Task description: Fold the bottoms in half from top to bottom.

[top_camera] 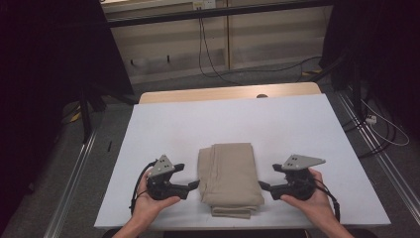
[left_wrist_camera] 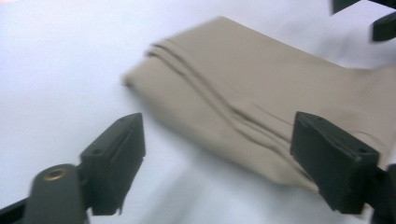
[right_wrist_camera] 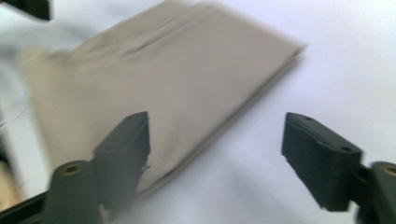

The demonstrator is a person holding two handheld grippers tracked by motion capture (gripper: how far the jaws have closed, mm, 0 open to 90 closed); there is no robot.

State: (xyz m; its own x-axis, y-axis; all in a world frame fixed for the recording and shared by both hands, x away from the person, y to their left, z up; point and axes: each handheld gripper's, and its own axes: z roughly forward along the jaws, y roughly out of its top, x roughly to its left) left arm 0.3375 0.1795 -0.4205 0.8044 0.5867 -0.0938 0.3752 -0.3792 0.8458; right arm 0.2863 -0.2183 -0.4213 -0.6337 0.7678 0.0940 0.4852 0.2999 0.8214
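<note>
A folded beige cloth [top_camera: 230, 176] lies flat on the white table [top_camera: 223, 119], near its front edge. My left gripper [top_camera: 187, 176] is just left of the cloth, jaws pointing at its left edge and open. My right gripper [top_camera: 269, 177] faces the cloth's right edge from the other side, also open. In the left gripper view the cloth [left_wrist_camera: 261, 98] lies ahead with its near edge between the spread jaws of the left gripper [left_wrist_camera: 219, 126]; no pad presses on it. In the right gripper view the cloth [right_wrist_camera: 177, 79] runs past the left jaw of the right gripper [right_wrist_camera: 218, 122], untouched.
The far table edge shows a strip of bare wood [top_camera: 228, 92]. Beyond it, cables [top_camera: 208, 54] trail across the floor before a pale wall panel. Metal rails [top_camera: 74, 173] run along both sides of the table. Dark curtains stand left and right.
</note>
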